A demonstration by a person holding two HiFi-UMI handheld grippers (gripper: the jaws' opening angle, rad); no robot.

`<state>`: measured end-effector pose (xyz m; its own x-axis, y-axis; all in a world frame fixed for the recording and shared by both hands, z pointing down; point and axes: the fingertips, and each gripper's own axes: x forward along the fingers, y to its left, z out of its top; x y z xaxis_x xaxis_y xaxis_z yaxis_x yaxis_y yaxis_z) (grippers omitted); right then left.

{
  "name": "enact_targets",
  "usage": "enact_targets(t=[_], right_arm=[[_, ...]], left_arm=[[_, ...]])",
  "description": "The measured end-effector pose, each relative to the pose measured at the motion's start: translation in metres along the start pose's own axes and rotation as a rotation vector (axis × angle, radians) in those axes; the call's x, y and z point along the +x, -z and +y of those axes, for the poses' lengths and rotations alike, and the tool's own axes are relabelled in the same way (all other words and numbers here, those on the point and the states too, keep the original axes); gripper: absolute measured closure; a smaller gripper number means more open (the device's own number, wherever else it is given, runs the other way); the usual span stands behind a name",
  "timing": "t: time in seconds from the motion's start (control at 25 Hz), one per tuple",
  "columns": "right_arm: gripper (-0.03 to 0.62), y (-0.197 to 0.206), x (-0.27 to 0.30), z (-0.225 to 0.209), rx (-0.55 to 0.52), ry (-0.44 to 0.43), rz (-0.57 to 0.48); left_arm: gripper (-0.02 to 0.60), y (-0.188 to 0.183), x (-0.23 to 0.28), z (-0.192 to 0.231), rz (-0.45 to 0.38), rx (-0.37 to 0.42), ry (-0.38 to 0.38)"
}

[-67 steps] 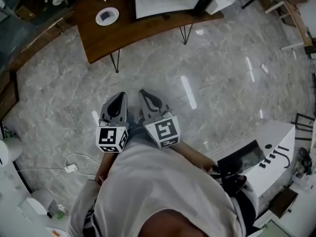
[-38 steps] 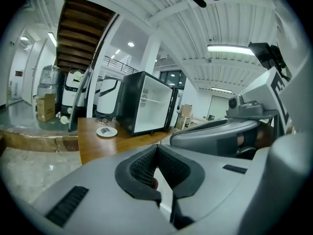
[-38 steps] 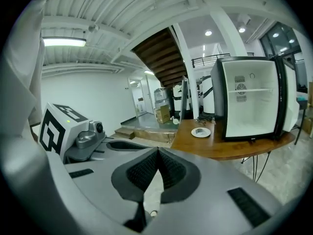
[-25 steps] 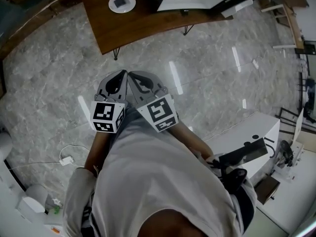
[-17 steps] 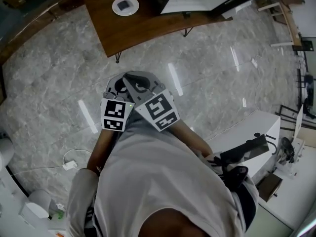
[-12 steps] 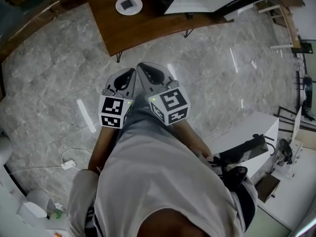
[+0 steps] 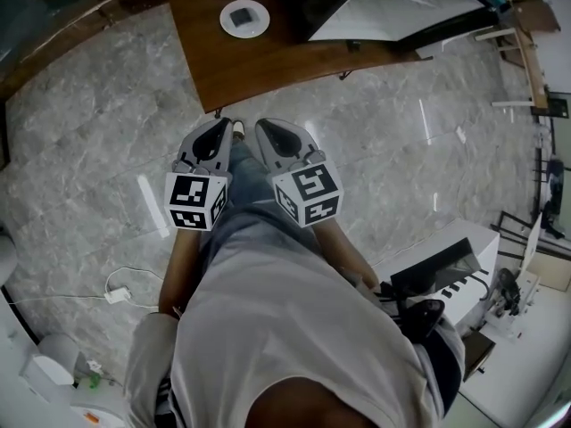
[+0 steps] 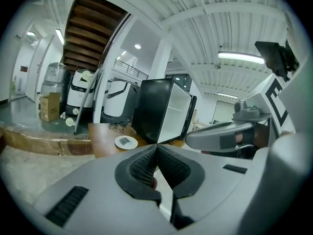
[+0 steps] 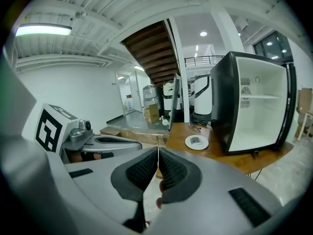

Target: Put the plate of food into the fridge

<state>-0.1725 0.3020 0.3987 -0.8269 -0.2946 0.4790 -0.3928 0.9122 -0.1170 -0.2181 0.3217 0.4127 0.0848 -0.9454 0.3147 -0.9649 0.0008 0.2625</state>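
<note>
A white plate (image 7: 244, 17) with a dark piece of food on it sits on the brown wooden table (image 7: 268, 61), left of the black mini fridge (image 7: 393, 3), whose door stands open. The plate (image 8: 126, 142) and the fridge (image 8: 164, 111) also show in the left gripper view, and the plate (image 9: 196, 141) and the fridge's white inside (image 9: 254, 111) in the right gripper view. My left gripper (image 7: 217, 130) and right gripper (image 7: 270, 132) are held side by side over the floor, short of the table's near edge. Both are shut with nothing in them.
Marble floor lies between me and the table. A white machine (image 7: 446, 275) stands at my right. A cable with a plug (image 7: 116, 294) lies on the floor at my left. A wooden step (image 7: 53, 34) runs along the far left. Spectacles (image 9: 205, 128) lie behind the plate.
The table, plate and fridge have come nearer in the head view as I walked towards them. Both grippers have gone forward together and stayed shut.
</note>
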Motion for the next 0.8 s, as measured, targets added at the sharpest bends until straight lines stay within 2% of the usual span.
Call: enact_targets(t=[0.24, 0.52, 0.64, 0.8], right_arm=[[0.576, -0.033, 0.082, -0.067, 0.037, -0.02, 0.007], [0.576, -0.082, 0.153, -0.181, 0.081, -0.014, 0.036], [0.576, -0.086, 0.176, -0.226, 0.111, -0.024, 0.058], [0.576, -0.078, 0.2, -0.265, 0.181, -0.032, 0.067]], left_arm=[[0.568, -0.032, 0.085, 0.056, 0.039, 0.004, -0.019], [0.568, -0.091, 0.22, 0.096, 0.099, 0.038, 0.002], [0.568, -0.105, 0.271, 0.106, 0.102, 0.055, -0.003], [0.568, -0.103, 0.315, 0.12, 0.121, 0.096, -0.011]])
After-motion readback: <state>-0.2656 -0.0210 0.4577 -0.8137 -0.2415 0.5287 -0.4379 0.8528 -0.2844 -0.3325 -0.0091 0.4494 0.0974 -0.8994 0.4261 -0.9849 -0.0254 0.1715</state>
